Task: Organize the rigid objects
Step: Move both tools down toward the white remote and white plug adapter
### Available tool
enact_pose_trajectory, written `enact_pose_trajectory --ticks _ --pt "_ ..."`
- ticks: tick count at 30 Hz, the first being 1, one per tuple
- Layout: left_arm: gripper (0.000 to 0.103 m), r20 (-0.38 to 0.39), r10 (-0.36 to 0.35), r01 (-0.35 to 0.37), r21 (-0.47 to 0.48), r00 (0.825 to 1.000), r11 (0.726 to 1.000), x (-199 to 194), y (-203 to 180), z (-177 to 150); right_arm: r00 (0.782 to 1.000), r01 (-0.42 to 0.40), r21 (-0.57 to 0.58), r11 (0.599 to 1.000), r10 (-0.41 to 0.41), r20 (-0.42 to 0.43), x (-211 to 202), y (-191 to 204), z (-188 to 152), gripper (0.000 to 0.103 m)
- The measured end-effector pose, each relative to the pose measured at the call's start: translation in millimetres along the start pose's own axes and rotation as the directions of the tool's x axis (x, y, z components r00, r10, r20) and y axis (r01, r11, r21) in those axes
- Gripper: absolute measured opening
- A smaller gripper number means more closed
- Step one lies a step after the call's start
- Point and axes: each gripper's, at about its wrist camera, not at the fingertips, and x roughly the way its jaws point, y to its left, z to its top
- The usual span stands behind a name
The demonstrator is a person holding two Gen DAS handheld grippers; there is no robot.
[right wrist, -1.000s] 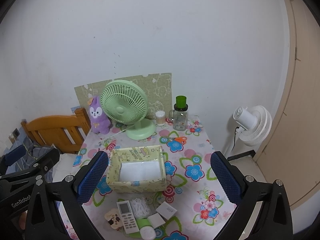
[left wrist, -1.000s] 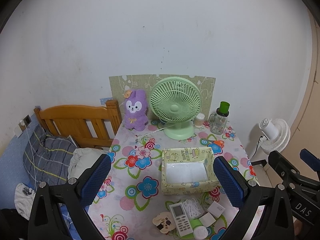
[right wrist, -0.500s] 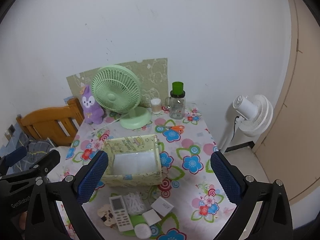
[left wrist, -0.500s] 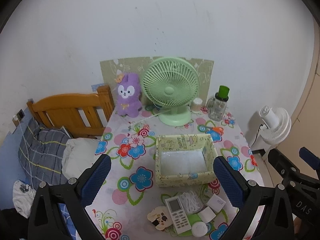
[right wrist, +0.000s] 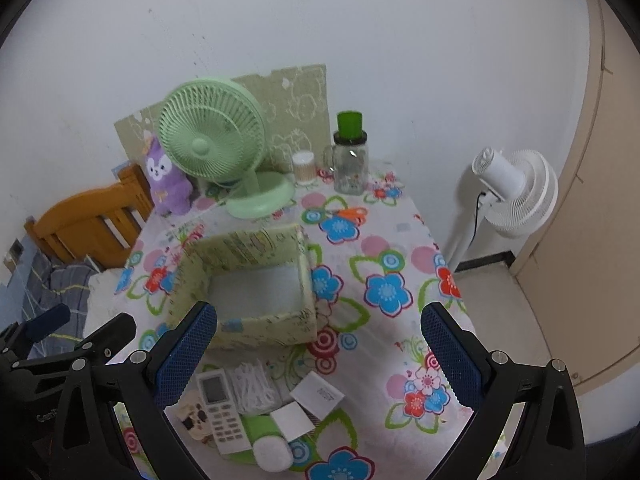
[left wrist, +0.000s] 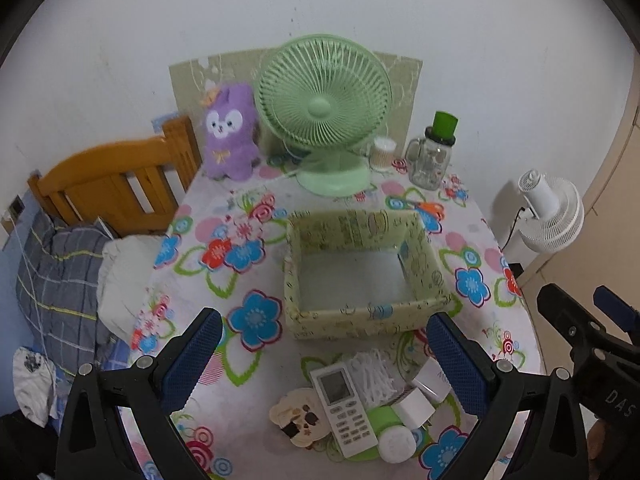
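White wall backs a bench (left wrist: 192, 364) covered in a flowered cloth, with a green fan (left wrist: 324, 108), a purple plush (left wrist: 231, 136) and a jar (left wrist: 434, 152) along its far edge. Both grippers hover above the near edge, each with fingers spread wide and nothing between them. Ahead of the left gripper (left wrist: 322, 364) sits the open box (left wrist: 360, 320), its white floor showing. Just below and between that gripper's fingers lies the cluster: remote (left wrist: 344, 408), swabs (left wrist: 374, 372), a cookie-shaped piece (left wrist: 294, 416), white boxes (left wrist: 418, 408) and a green tube (left wrist: 384, 420). From the right gripper (right wrist: 320, 360), the box (right wrist: 260, 324) lies ahead to the left, the remote (right wrist: 222, 412) near its left finger.
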Motion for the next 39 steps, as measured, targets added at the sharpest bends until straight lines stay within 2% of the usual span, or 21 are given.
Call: enact_pose_trajectory --ticks 5,10,19,26,36,39 --pt "0.103 -0.027 0.015 -0.015 -0.003 1.000 1.000 24 -3 -14 1.000 0.017 -0.011 1.000 -0.017 -0.008 22 -5 -13 0.103" --pt "0.103 -0.017 0.066 -0.066 -0.037 0.998 0.997 40 -5 -31 1.000 0.004 -0.009 1.000 -0.004 -0.014 39 -7 -25 0.103" --pt "0.103 -0.128 0.083 -0.094 -0.086 0.988 0.992 82 0 -66 0.997 -0.008 -0.026 1.000 0.006 -0.072 77 -8 -57 0.103" --pt "0.103 -0.161 0.100 -0.108 -0.044 0.982 0.993 105 -8 -90 0.993 -0.012 -0.023 1.000 0.009 -0.121 102 -9 -85 0.103" --pt "0.103 -0.192 0.101 -0.107 -0.020 0.976 0.994 128 -11 -111 0.990 -0.005 -0.031 1.000 0.000 -0.139 119 -7 -108 0.103" --pt "0.101 -0.173 0.086 -0.090 -0.018 0.981 0.996 130 -12 -114 0.990 -0.002 -0.030 1.000 -0.002 -0.138 121 -6 -113 0.103"
